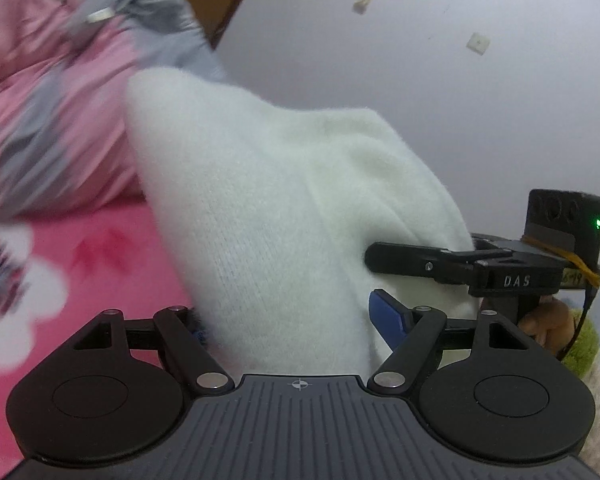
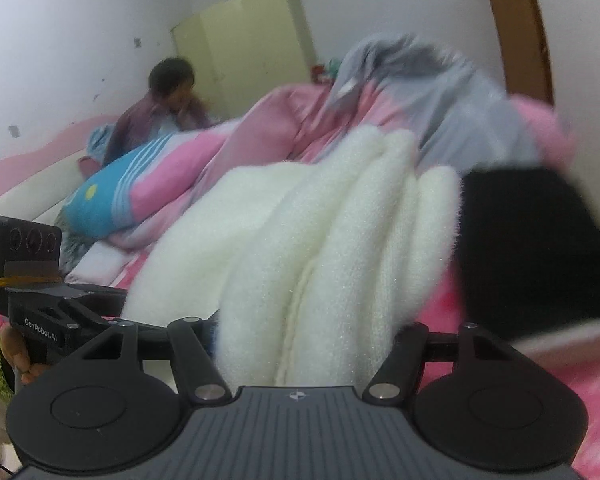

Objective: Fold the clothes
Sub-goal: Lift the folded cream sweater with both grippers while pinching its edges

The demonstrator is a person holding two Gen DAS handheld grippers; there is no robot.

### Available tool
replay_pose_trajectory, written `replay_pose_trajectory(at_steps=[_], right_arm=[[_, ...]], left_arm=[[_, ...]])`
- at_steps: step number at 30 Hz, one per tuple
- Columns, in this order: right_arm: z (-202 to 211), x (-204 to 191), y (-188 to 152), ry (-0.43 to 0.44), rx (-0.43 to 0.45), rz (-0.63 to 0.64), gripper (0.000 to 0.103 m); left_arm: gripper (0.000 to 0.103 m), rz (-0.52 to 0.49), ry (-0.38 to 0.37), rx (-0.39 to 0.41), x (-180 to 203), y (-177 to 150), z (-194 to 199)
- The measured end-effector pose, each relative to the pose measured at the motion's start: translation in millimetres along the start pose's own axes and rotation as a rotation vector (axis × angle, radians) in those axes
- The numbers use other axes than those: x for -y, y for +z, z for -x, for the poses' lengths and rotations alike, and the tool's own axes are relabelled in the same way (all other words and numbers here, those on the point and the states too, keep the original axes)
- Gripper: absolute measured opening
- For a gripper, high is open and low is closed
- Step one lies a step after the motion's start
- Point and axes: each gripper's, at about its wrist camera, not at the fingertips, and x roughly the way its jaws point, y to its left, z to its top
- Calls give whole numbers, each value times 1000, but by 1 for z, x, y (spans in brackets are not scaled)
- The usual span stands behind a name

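Observation:
A thick, fluffy white knitted garment (image 1: 284, 200) hangs bunched up above the pink bed. In the left wrist view it fills the gap of my left gripper (image 1: 296, 320); the blue pad (image 1: 388, 316) of one finger presses its side and the other finger is buried in the fabric. From the right, the right gripper's black finger (image 1: 404, 262) digs into the same garment. In the right wrist view the garment (image 2: 320, 240) lies in folds between the hidden fingers of my right gripper (image 2: 300, 340). The left gripper's body (image 2: 48, 312) reaches under the garment's left edge.
A rumpled pink quilt (image 2: 260, 128) with a grey garment (image 2: 440, 80) on it lies behind. There is a black cloth (image 2: 532, 248) at the right, a blue and pink pillow (image 2: 120, 188), and a person (image 2: 160, 112) sitting at the bed's far end. A wall (image 1: 460, 80) stands close.

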Motion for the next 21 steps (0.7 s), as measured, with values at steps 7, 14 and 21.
replay_pose_trajectory(at_steps=[7,14,21], right_arm=[[1,85,65,-67,39,121,67],[-23,165,93,-77,-13,121,67],[-46,224,90,-21,-61,141,67]], left_arm=[[75,0,-45,3,6,68,-95],[76,31,-53,-55,-5,91,-170],[75,17,-53,-101,-16,89,-208]])
